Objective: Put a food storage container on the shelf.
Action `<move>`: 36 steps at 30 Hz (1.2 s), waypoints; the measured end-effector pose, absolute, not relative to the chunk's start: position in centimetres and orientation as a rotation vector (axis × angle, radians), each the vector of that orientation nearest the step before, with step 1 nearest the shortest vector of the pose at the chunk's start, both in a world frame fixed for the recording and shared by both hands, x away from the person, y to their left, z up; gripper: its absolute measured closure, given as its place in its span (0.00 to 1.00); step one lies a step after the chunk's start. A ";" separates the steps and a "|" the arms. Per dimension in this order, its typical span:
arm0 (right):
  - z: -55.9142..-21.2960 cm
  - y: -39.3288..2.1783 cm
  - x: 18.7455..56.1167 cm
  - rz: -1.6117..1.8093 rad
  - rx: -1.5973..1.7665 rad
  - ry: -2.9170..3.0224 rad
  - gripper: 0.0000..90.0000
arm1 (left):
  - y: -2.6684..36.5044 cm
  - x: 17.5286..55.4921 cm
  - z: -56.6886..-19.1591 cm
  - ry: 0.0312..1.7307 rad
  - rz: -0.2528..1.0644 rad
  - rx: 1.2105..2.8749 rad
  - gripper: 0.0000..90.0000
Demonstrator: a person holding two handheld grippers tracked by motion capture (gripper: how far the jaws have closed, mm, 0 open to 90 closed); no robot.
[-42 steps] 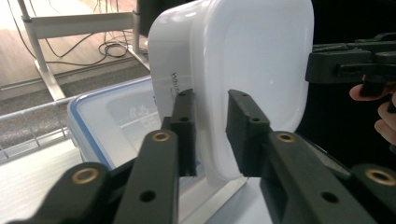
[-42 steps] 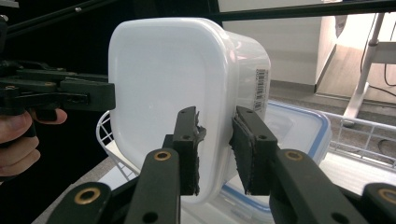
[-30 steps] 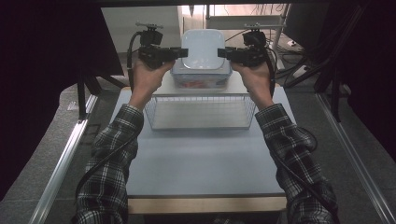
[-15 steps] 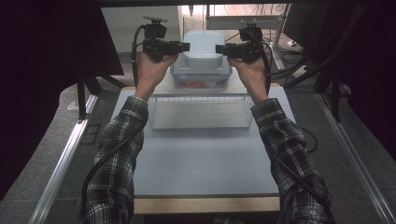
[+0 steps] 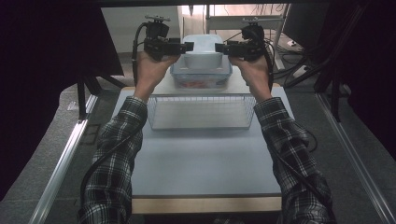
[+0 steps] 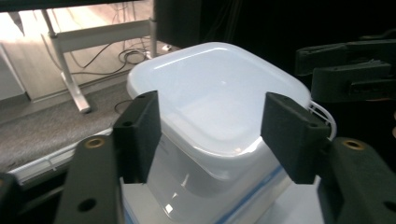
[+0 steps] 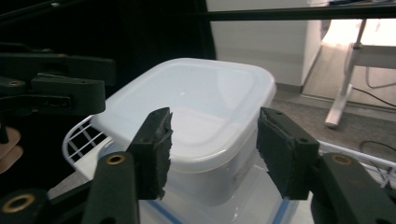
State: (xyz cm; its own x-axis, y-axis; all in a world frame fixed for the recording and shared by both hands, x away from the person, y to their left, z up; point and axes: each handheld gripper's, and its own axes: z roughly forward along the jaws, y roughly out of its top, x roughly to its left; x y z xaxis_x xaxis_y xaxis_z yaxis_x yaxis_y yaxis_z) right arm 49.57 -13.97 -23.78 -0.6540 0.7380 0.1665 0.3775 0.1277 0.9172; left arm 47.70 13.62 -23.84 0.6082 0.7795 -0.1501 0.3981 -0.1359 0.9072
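Observation:
A white translucent tub [image 5: 201, 52] sits upside down on a clear box [image 5: 201, 78] with red contents at the table's far end. My left gripper [image 5: 189, 45] is level with the tub's left side and my right gripper [image 5: 217, 47] with its right side, their tips pointing at each other. In the left gripper view the tub [image 6: 219, 102] lies beyond the open left gripper [image 6: 215, 135], its pads clear of it. The right gripper [image 7: 215, 149] frames the tub [image 7: 201, 107] the same way. Both pairs of jaws have just been opening.
An empty wire basket [image 5: 201, 112] stands in front of the box on the grey table [image 5: 201, 163]. Dark curtains flank the table, a metal rail [image 5: 60, 163] runs along the floor at left, and desks and cables lie behind.
Both pairs of jaws have spread wider. Both hands sit a little higher in the picture than a second ago, and the tub stays on the box.

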 end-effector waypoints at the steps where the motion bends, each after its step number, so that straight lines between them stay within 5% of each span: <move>1: -23.8 -14.0 49.4 1.538 1.073 2.101 0.43 | 13.7 47.4 -24.0 0.952 0.432 1.751 0.38; 15: -26.0 -14.8 47.2 1.532 0.923 2.195 0.22 | 14.6 44.6 -26.8 0.857 0.387 1.812 0.15; 36: -28.4 -15.3 44.7 1.509 0.837 2.228 0.12 | 14.6 41.6 -29.8 0.777 0.432 1.863 0.07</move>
